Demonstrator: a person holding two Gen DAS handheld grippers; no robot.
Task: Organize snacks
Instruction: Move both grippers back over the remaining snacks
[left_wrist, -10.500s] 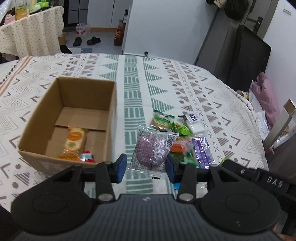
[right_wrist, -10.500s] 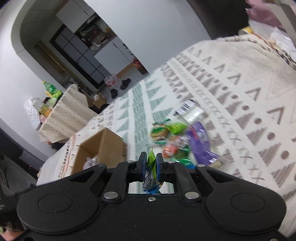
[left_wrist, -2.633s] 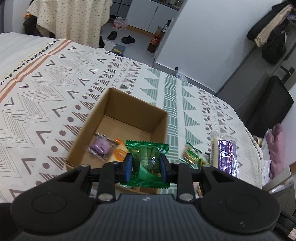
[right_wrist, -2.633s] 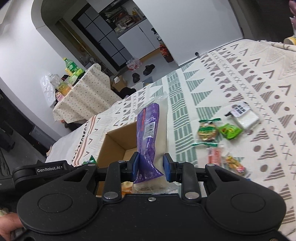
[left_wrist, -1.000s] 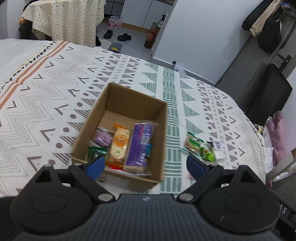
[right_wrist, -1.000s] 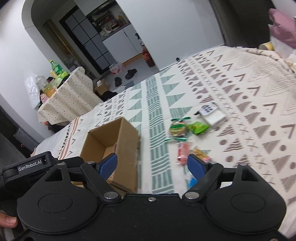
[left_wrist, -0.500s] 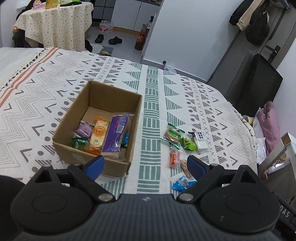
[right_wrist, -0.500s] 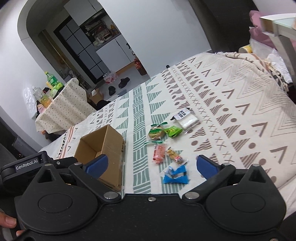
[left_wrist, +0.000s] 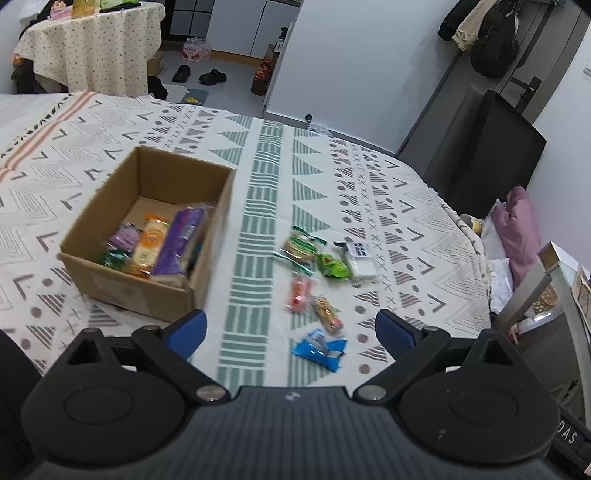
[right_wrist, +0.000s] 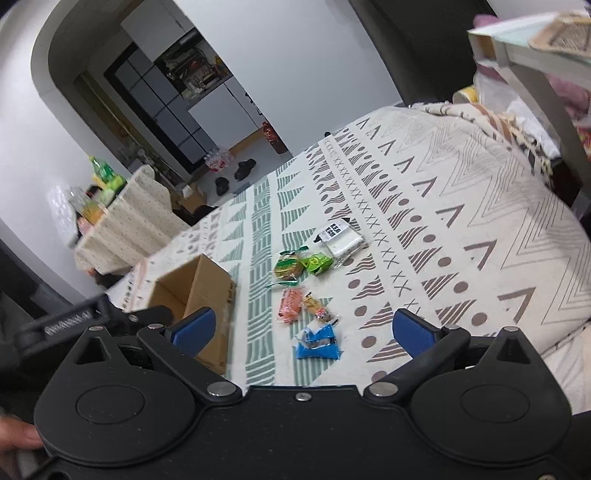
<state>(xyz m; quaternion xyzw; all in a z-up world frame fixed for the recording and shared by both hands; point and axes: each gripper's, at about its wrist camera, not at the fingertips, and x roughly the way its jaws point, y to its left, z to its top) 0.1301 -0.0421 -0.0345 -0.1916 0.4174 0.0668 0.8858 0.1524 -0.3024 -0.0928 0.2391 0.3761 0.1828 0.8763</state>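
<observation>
A cardboard box stands on the patterned cloth and holds several snack packs, among them a long purple pack and an orange one. Right of the box loose snacks lie on the cloth: a blue pack, an orange-red pack, a small brown-yellow pack, a green pack, a round-biscuit pack and a white pack. My left gripper is open and empty above the blue pack. My right gripper is open and empty too.
The cloth-covered table drops off at the right, where a pink bag and a pale frame stand. A second covered table with bottles is at the far left. A hand shows at the lower left of the right wrist view.
Both grippers have drawn back from the box toward the loose snacks on its right. The right gripper's jaws have spread wider. The box now sits further left in both views.
</observation>
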